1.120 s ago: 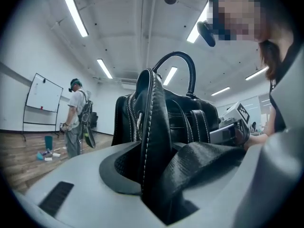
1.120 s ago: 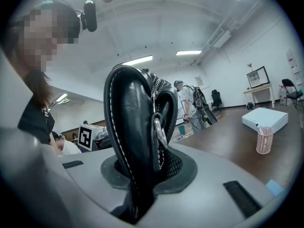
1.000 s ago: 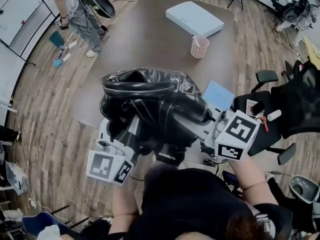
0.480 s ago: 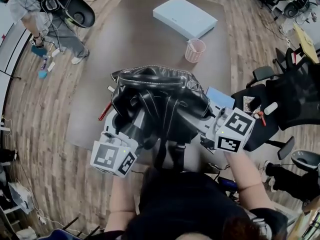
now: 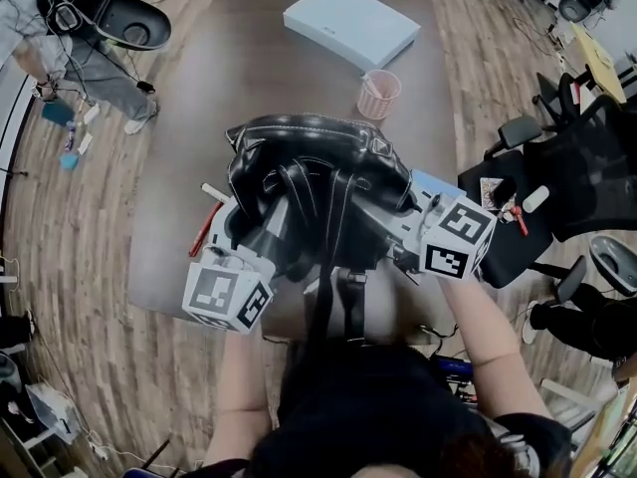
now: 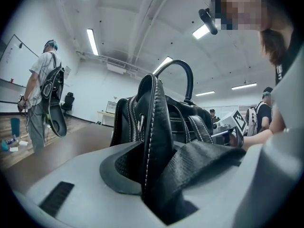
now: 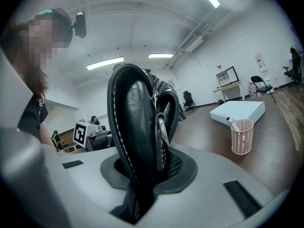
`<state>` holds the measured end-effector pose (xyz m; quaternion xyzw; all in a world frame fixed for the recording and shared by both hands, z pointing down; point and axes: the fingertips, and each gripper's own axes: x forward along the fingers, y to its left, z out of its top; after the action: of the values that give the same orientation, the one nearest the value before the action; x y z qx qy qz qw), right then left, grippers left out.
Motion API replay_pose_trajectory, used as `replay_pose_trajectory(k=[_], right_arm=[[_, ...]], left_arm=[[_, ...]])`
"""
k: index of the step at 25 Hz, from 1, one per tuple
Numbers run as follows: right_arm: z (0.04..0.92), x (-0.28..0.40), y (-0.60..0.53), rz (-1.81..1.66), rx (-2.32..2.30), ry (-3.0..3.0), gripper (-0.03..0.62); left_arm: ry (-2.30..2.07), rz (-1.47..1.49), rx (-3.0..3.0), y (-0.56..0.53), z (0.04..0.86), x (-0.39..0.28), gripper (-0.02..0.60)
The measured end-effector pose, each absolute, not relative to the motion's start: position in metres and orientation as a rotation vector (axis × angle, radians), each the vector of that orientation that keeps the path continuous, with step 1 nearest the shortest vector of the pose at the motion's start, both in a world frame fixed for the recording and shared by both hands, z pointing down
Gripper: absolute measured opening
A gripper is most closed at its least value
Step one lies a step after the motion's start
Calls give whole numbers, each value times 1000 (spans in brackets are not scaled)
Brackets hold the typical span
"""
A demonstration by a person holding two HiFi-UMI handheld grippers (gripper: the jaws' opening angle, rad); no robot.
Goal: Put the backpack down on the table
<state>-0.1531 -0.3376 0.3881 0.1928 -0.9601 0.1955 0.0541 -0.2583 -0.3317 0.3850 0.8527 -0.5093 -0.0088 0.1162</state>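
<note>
A black leather backpack (image 5: 314, 172) with white stitching hangs between my two grippers over the near part of the dark brown table (image 5: 259, 58). My left gripper (image 5: 267, 242) is shut on a leather flap and strap at its left side; the leather (image 6: 159, 127) fills the jaws of the left gripper (image 6: 156, 194). My right gripper (image 5: 396, 247) is shut on the bag's right edge, and the leather fold (image 7: 135, 127) stands pinched in the right gripper (image 7: 137, 194). A strap dangles toward the person's body. Whether the bag's bottom touches the table is hidden.
A white box (image 5: 350, 23) lies at the table's far end, a pink mesh cup (image 5: 378, 94) just beyond the bag. A red pen (image 5: 206, 229) lies left of the bag, a blue sheet (image 5: 438, 189) right. Black office chairs (image 5: 577, 167) stand right; a person (image 5: 70, 48) far left.
Both grippers have carried the backpack forward and lower, from before the table's near edge to over the table. The grips look the same.
</note>
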Motion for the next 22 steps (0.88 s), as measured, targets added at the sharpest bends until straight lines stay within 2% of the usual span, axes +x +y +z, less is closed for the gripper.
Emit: replay_pose_trajectory(k=[10, 22], right_arm=[[406, -147, -346, 572, 615, -2957, 103], [407, -142, -344, 434, 725, -2952, 186]], left_arm=[[-1399, -62, 2583, -341, 394, -256, 175], [-1333, -158, 2593, -333, 398, -261, 218]])
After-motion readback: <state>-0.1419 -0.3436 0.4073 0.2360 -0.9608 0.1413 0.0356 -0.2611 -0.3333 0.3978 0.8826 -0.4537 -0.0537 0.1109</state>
